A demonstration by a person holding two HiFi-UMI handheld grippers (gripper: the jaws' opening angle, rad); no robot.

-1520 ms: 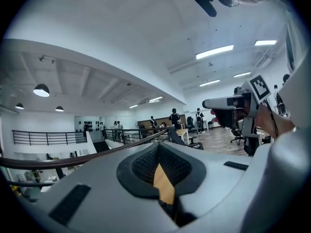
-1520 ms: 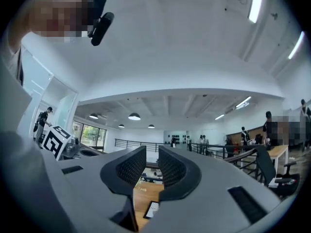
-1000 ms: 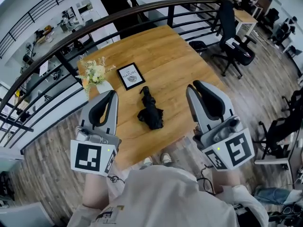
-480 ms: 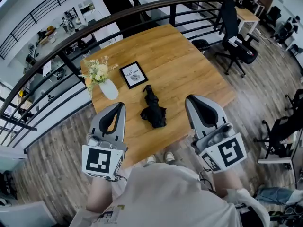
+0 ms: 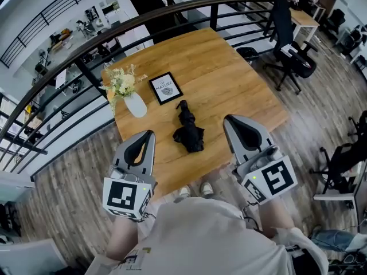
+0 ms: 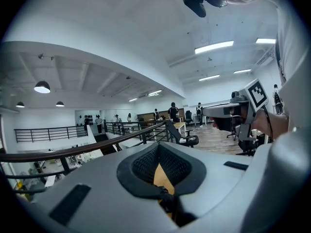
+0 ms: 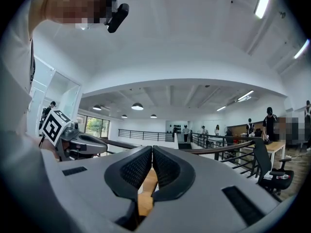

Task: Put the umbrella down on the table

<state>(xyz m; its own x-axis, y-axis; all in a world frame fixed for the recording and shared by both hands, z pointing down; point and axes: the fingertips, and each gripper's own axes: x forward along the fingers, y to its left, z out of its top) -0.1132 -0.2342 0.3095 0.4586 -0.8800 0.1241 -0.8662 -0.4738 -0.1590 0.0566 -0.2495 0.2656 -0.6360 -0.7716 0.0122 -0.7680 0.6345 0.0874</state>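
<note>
Item: black folded umbrella (image 5: pixel 188 132), lying loose at the centre of the frame on the wooden table (image 5: pixel 229 79), well apart from both grippers; a framed picture (image 5: pixel 166 88) and a white vase of flowers (image 5: pixel 135 105) stand above it and to its upper left. Left gripper (image 5: pixel 149 135), lower left: clenched, pads together, nothing between them. Right gripper (image 5: pixel 228 121), lower right: jaws have just been closing and now meet, empty.
</note>
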